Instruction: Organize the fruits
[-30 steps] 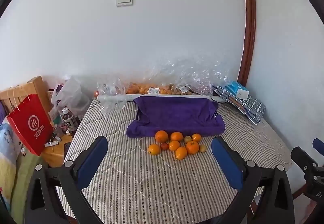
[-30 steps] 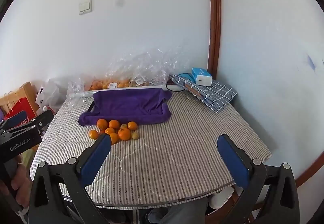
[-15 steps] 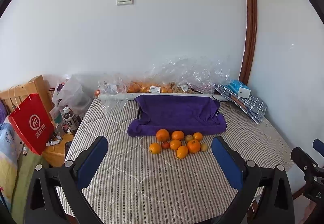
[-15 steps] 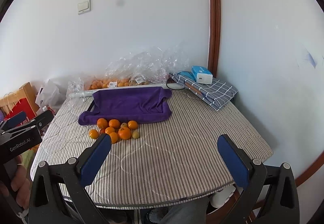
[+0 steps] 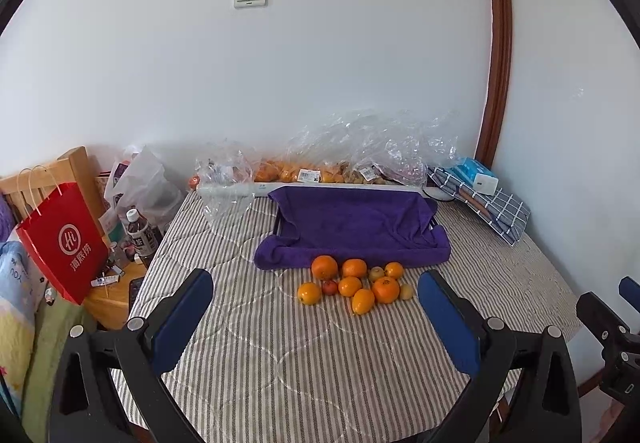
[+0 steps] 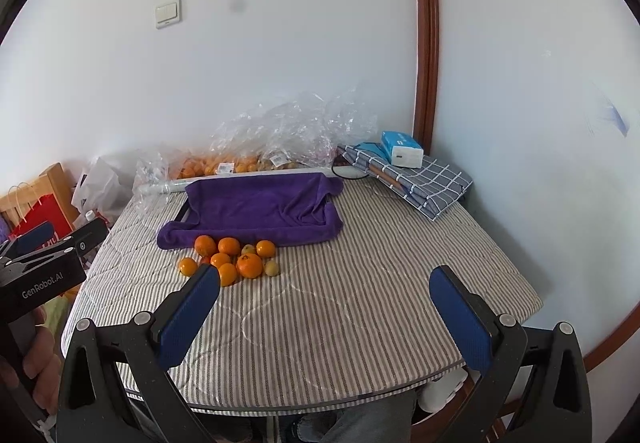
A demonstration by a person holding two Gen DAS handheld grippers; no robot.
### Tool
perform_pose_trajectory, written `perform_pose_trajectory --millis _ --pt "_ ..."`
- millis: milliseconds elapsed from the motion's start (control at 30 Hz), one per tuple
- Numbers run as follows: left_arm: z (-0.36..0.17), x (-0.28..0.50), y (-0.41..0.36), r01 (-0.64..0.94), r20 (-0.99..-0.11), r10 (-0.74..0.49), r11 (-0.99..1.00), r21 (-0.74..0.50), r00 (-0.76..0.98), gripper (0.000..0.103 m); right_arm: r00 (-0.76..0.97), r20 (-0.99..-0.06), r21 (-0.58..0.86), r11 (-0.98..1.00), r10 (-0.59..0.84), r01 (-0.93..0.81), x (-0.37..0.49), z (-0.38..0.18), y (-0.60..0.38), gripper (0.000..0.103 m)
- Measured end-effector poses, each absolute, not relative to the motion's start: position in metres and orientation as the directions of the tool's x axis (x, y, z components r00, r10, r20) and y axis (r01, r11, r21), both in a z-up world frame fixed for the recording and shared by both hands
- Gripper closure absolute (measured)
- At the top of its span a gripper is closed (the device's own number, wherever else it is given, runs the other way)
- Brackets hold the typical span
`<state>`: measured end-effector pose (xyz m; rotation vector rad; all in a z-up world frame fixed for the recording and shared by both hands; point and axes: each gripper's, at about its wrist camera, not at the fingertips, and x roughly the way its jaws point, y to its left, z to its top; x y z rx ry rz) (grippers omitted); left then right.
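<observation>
A pile of several oranges and small fruits point(image 5: 354, 283) lies on the striped table point(image 5: 304, 355), just in front of a tray draped with a purple towel point(image 5: 356, 223). The pile also shows in the right wrist view point(image 6: 232, 259), with the towel-covered tray point(image 6: 260, 207) behind it. My left gripper point(image 5: 316, 295) is open and empty, held above the near part of the table, short of the pile. My right gripper point(image 6: 324, 295) is open and empty, to the right of the pile. The left gripper's body point(image 6: 44, 267) shows at the left edge of the right wrist view.
Clear plastic bags of fruit point(image 5: 340, 167) lie along the wall behind the tray. A folded checked cloth with a blue-white box point(image 5: 480, 179) sits at the back right corner. A red paper bag point(image 5: 60, 243), bottles point(image 5: 140, 235) and a wooden stand are left of the table.
Both grippers have drifted slightly forward and up, so the table and fruit sit a little lower in view. Nothing on the table has moved.
</observation>
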<state>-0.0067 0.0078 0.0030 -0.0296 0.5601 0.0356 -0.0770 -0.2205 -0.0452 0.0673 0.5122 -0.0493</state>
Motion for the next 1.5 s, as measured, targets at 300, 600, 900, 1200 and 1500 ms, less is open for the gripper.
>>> perform_pose_trajectory --millis 300,600,900,1200,1500 --pt "0.0017 -0.0043 0.0097 -0.041 -0.532 0.018 0.999 -0.031 0.846 0.0 0.871 -0.491 0.061 0.996 -0.021 0.058 -0.0756 -0.0474 -0.2203 0.0" --pt "0.0021 -0.0026 0.0113 -0.05 -0.535 0.028 0.998 -0.027 0.845 0.0 0.874 -0.486 0.069 0.996 -0.011 0.051 -0.0759 -0.0487 -0.2188 0.0" --pt "-0.0017 0.001 0.0069 -0.046 -0.545 0.028 0.999 -0.019 0.838 0.0 0.871 -0.49 0.067 0.996 -0.013 0.053 -0.0777 -0.0492 -0.2173 0.0" --pt "-0.0045 0.0021 0.0055 -0.053 -0.542 0.039 0.999 -0.01 0.839 0.0 0.87 -0.493 0.082 0.996 0.005 0.04 -0.0761 -0.0524 -0.2181 0.0" --pt "-0.0068 0.0011 0.0046 -0.056 -0.542 0.042 0.998 -0.01 0.84 0.0 0.867 -0.499 0.084 0.995 0.003 0.045 -0.0731 -0.0543 -0.2172 0.0"
